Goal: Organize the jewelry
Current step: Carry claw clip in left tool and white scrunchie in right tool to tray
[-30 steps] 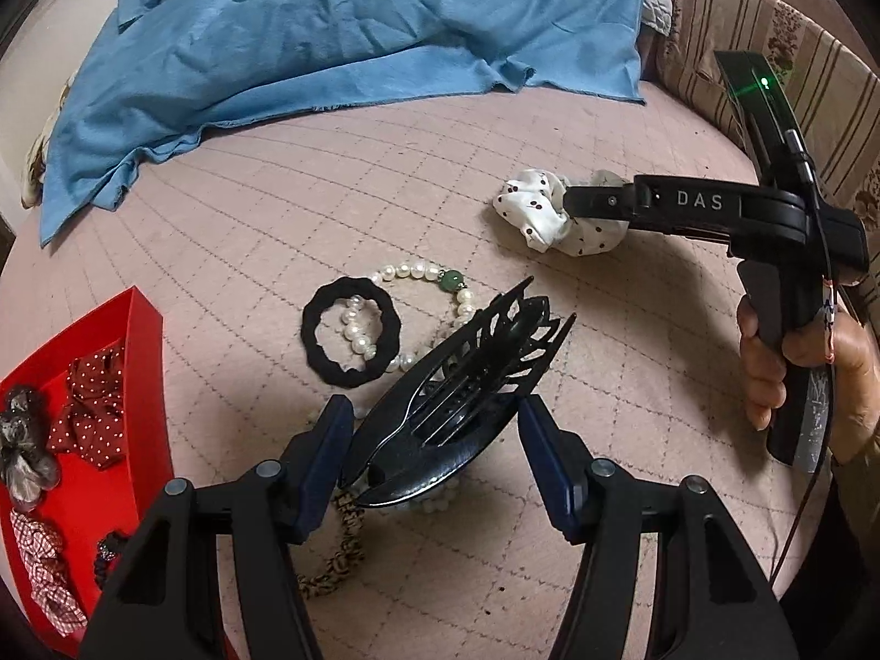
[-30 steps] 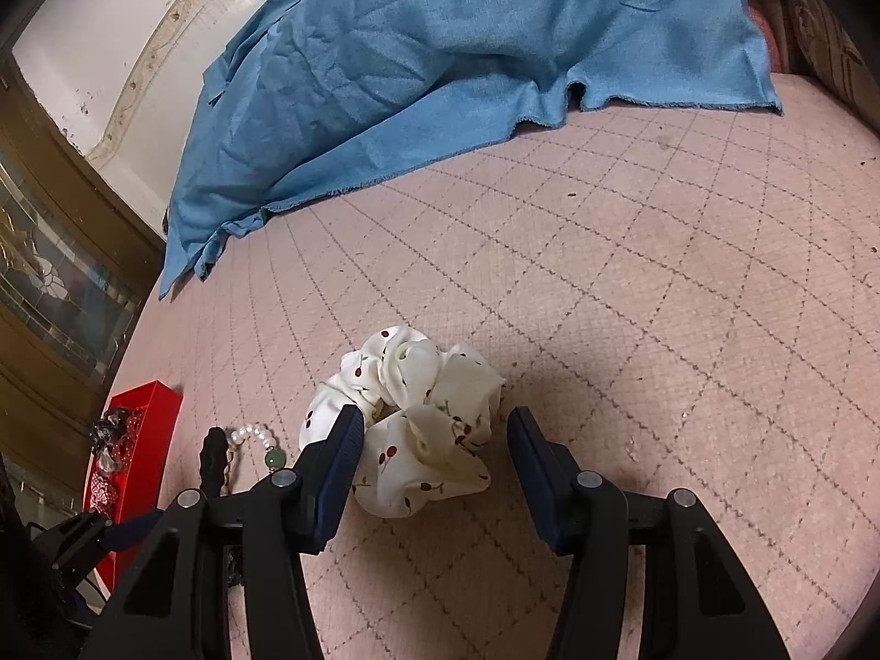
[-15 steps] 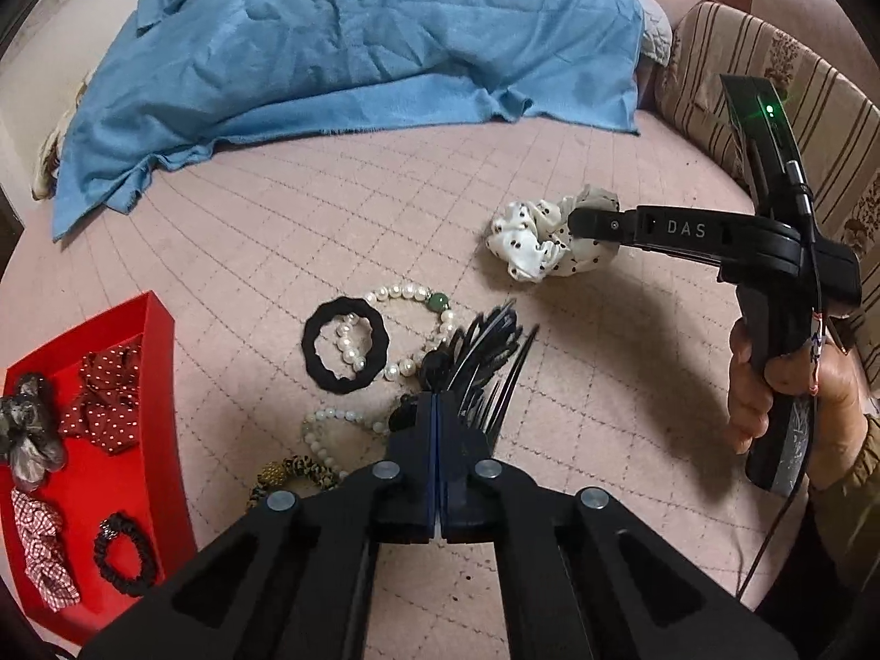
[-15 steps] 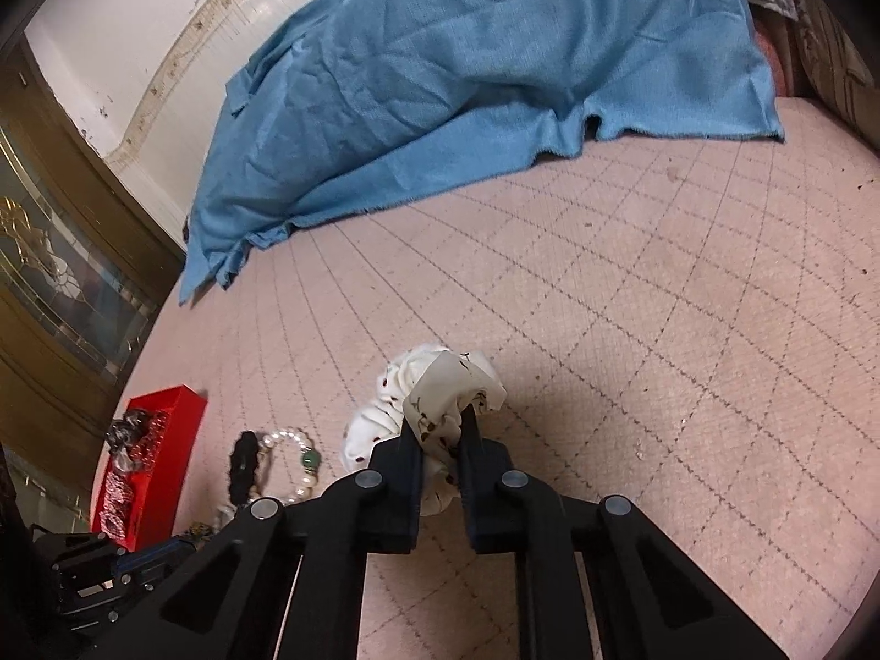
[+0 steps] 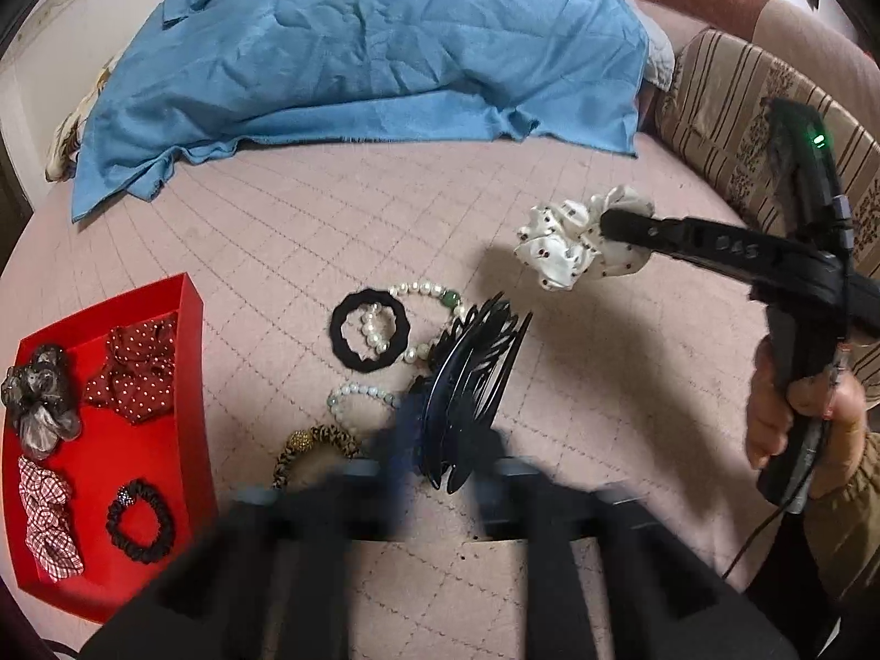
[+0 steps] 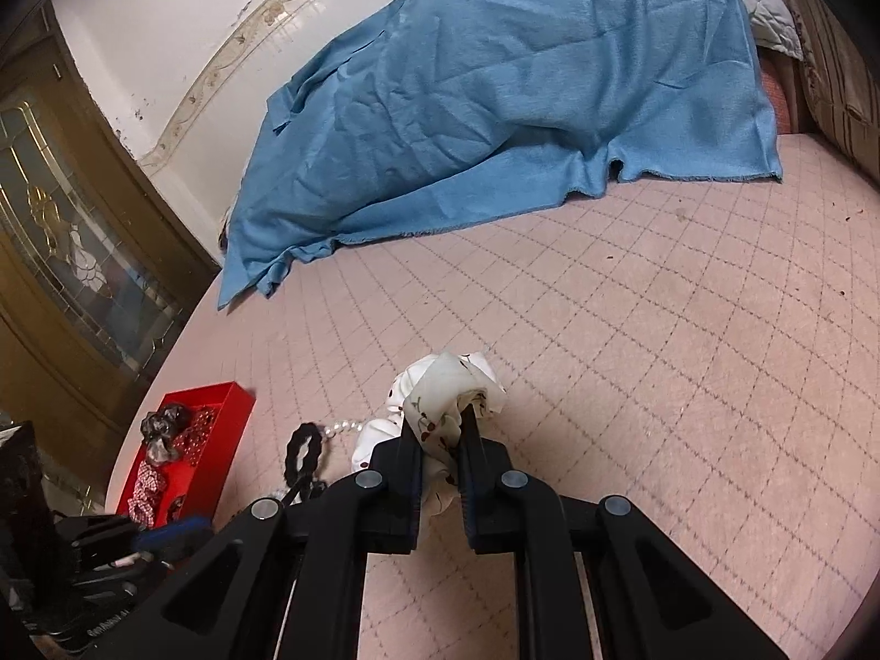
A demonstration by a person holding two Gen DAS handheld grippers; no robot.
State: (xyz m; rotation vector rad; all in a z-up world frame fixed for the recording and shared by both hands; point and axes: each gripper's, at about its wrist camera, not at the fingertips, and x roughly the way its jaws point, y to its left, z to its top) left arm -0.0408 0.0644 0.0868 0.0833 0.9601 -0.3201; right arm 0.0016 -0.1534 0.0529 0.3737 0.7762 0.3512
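My left gripper [image 5: 445, 467] is blurred with motion, its jaws spread apart around the black claw hair clip [image 5: 473, 379], which stands on edge between them. My right gripper [image 6: 440, 440] is shut on the white cherry-print scrunchie [image 6: 445, 390] and holds it above the bed; it shows in the left wrist view too [image 5: 572, 247]. A black scrunchie [image 5: 366, 338], a pearl bracelet with a green bead [image 5: 426, 297], a pale bead bracelet [image 5: 360, 393] and a leopard-print tie [image 5: 316, 443] lie on the pink quilt. A red tray [image 5: 190, 341] at the left holds several scrunchies.
A blue blanket [image 5: 357, 55] covers the far part of the bed. A striped cushion [image 5: 742, 126] lies at the right edge. A wooden glass-panel door [image 6: 71, 242] stands left of the bed. The pink quilted surface [image 6: 660, 357] stretches right of the jewelry.
My left gripper shut on the claw clip, then its jaws spread again and it pulled back. My right gripper closed on the white scrunchie and lifted it off the quilt.
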